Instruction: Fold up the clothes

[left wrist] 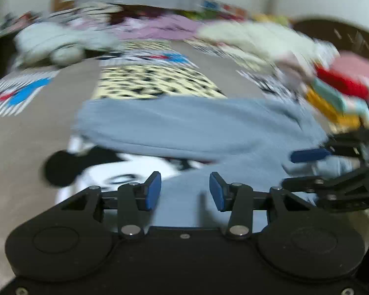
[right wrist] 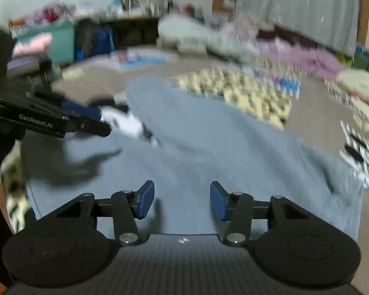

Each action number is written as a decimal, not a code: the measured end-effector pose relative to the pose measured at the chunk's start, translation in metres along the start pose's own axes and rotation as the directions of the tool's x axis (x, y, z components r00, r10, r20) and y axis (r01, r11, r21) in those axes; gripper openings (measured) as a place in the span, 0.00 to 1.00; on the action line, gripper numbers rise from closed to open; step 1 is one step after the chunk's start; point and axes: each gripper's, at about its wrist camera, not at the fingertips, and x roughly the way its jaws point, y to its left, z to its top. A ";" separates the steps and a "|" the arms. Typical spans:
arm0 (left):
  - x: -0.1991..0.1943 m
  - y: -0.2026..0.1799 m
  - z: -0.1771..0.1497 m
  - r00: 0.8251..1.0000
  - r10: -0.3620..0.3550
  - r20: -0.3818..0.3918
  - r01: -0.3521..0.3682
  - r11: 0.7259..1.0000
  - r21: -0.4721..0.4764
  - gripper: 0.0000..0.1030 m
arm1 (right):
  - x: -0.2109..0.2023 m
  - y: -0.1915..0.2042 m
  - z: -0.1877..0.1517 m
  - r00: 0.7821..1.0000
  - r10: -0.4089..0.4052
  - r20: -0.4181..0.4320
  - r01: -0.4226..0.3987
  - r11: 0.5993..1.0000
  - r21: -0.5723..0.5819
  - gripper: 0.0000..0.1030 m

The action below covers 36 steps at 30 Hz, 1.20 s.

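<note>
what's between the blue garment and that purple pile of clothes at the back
In the left wrist view, a yellow cloth with black spots lies just beyond the blue garment, then a striped print before the purple pile. It is all blurred.

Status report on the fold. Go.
Left tongs open, empty. Right tongs open, empty. Blue garment spread flat on bed. Nothing lying on it.

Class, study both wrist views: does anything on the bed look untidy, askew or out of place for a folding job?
Yes. The light blue fabric garment lies rumpled and slanted across the patterned bedspread, not yet folded square. Loose heaps of pale and lilac clothes crowd the far edge. Both the left gripper and right gripper are open, holding nothing.
</note>
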 end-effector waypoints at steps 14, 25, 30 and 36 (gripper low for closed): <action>-0.032 0.049 -0.038 0.984 0.114 -0.134 -0.110 0.993 0.036 0.35 | 0.018 0.061 -0.022 0.993 0.073 -0.089 -0.094 0.958 -0.271 0.52; -0.024 0.039 0.017 0.994 0.108 0.026 -0.104 0.987 -0.123 0.38 | -0.020 -0.054 -0.002 0.997 -0.035 0.067 0.027 0.993 0.116 0.53; 0.006 0.056 0.061 0.987 0.149 0.053 -0.133 0.965 -0.227 0.41 | -0.017 -0.134 -0.007 0.967 -0.243 0.075 0.219 0.946 0.240 0.53; 0.053 0.072 0.095 0.981 0.193 -0.005 -0.186 0.938 -0.292 0.42 | 0.008 -0.184 -0.026 0.949 -0.315 0.010 0.296 0.902 0.315 0.52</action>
